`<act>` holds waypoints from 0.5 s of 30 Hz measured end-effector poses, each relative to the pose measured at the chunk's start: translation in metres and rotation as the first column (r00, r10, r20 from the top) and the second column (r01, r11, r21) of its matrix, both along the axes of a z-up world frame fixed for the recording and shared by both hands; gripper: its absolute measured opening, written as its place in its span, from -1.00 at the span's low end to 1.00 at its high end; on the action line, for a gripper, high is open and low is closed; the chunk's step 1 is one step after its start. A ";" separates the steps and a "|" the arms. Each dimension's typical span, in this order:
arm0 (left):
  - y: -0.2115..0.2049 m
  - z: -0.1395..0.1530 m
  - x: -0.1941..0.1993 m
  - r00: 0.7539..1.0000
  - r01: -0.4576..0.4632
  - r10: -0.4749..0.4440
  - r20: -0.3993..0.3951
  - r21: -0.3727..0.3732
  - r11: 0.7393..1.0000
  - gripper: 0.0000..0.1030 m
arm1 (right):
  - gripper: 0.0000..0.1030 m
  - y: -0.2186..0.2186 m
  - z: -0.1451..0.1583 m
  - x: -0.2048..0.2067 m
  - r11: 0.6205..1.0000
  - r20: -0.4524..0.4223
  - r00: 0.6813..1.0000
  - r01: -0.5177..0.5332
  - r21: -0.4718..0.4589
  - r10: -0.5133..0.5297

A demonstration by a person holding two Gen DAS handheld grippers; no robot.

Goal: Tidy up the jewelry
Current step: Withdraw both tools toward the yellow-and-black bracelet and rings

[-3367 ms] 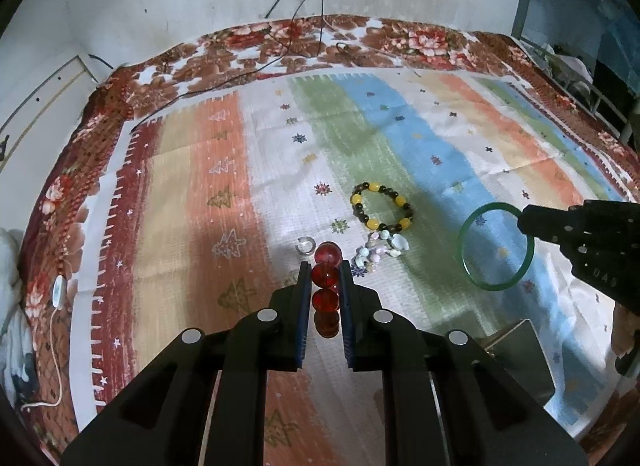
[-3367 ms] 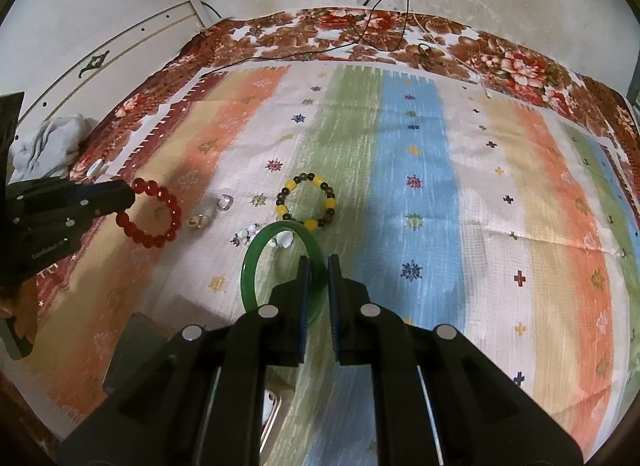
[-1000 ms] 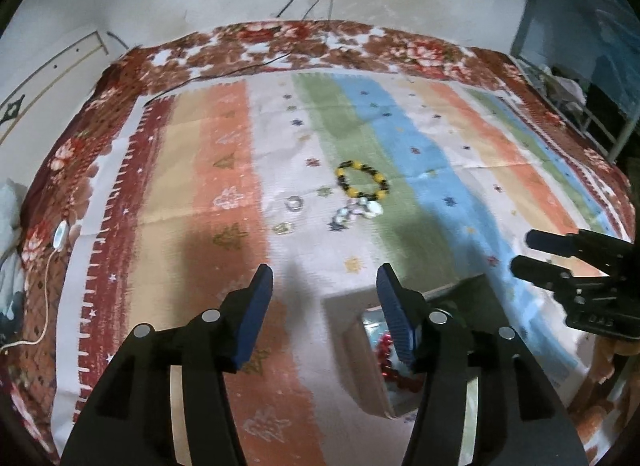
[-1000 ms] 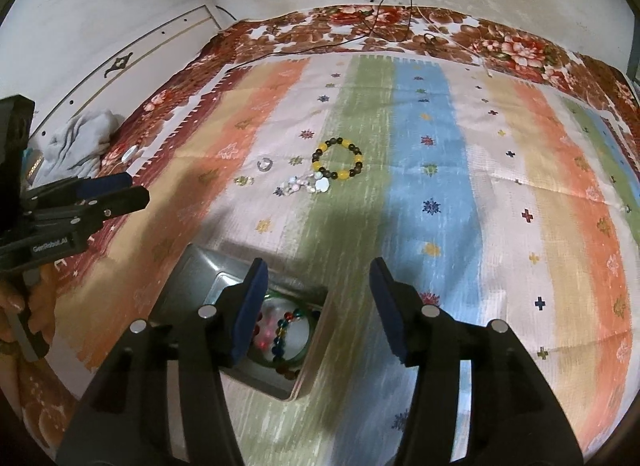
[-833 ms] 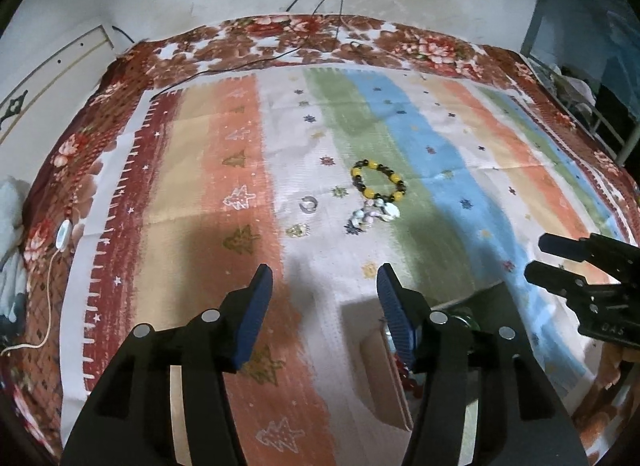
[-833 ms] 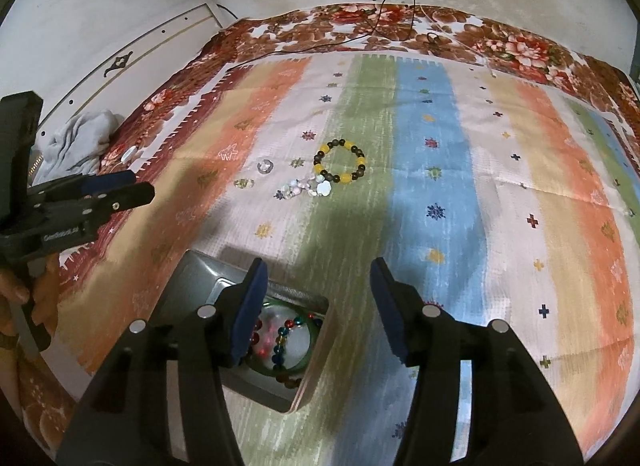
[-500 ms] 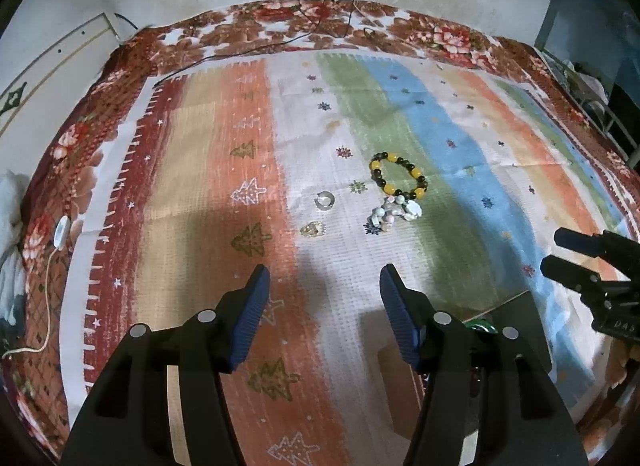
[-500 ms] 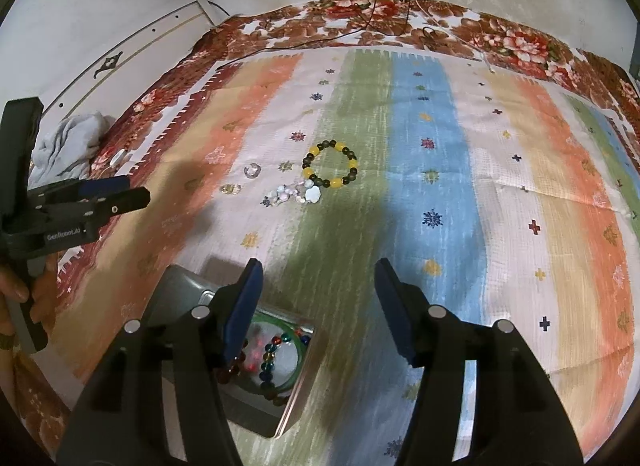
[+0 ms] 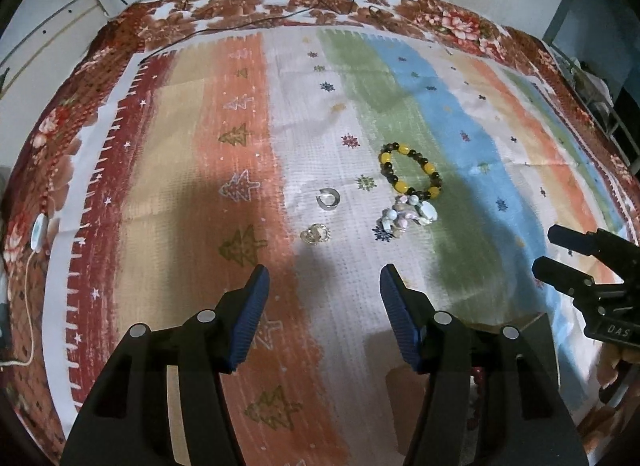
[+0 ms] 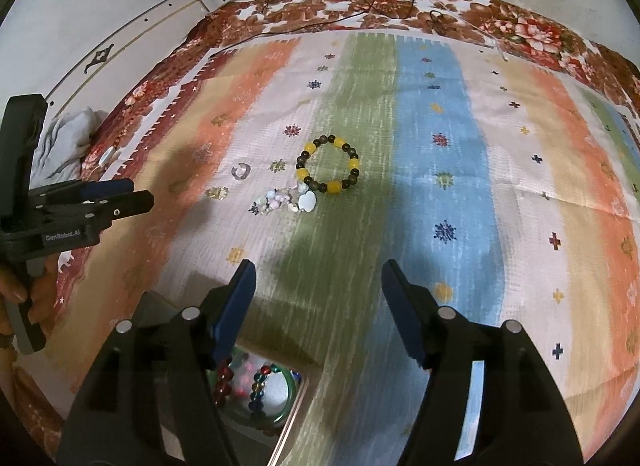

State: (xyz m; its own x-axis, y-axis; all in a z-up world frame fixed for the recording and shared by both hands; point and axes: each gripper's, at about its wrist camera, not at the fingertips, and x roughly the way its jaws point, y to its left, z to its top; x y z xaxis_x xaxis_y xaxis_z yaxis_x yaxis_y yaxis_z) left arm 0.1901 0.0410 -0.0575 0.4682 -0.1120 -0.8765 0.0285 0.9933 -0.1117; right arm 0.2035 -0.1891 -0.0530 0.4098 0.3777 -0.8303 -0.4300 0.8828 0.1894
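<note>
A yellow and dark bead bracelet (image 9: pixel 410 171) (image 10: pixel 328 168) lies on the striped cloth. A pale shell bracelet (image 9: pixel 409 217) (image 10: pixel 287 200) lies bunched just in front of it. A silver ring (image 9: pixel 329 198) (image 10: pixel 241 171) and a small gold ring (image 9: pixel 315 233) (image 10: pixel 217 192) lie to the left. My left gripper (image 9: pixel 323 286) (image 10: pixel 138 193) is open and empty, short of the rings. My right gripper (image 10: pixel 316 280) (image 9: pixel 546 252) is open and empty above the metal box (image 10: pixel 294 410), which holds a green bangle (image 10: pixel 285 406) and beaded bracelets.
The striped cloth (image 9: pixel 248 137) lies over a floral bedspread (image 9: pixel 280 1) against a white wall. Black cables (image 10: pixel 380 1) run across the far edge. A white cord with a switch (image 9: pixel 38 229) lies at the left edge. Grey cloth (image 10: pixel 68 141) sits at the left.
Both grippers let go of the red bead bracelet and green bangle, which now lie in the box. Both have opened and moved forward toward the jewelry left on the cloth.
</note>
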 end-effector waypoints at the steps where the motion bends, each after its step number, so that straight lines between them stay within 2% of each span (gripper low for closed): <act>1: 0.000 -0.003 0.003 1.000 0.001 -0.001 -0.008 0.004 1.000 0.12 | 0.27 0.001 -0.002 0.003 1.000 -0.005 1.000 -0.001 -0.002 0.001; 4: 0.003 -0.011 0.011 0.999 -0.001 0.002 -0.034 0.008 1.000 0.12 | 0.27 0.003 -0.009 0.014 1.000 -0.029 1.000 0.002 -0.004 -0.002; 7: 0.009 -0.018 0.018 0.997 -0.017 0.015 -0.078 -0.026 1.000 0.12 | 0.27 0.004 -0.015 0.023 1.000 -0.049 0.999 0.004 0.001 -0.004; 15: 0.005 -0.025 0.028 0.996 0.007 -0.010 -0.088 -0.024 1.000 0.16 | 0.27 0.010 -0.026 0.040 1.000 -0.086 0.996 0.003 0.006 -0.002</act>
State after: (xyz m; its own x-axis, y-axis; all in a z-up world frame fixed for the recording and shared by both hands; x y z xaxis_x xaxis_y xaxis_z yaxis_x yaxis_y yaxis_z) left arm 0.2179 0.0460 -0.0829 0.3881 -0.1370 -0.9114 0.0260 0.9901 -0.1377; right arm 0.2435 -0.1792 -0.0790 0.3377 0.3824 -0.8601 -0.4097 0.8824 0.2315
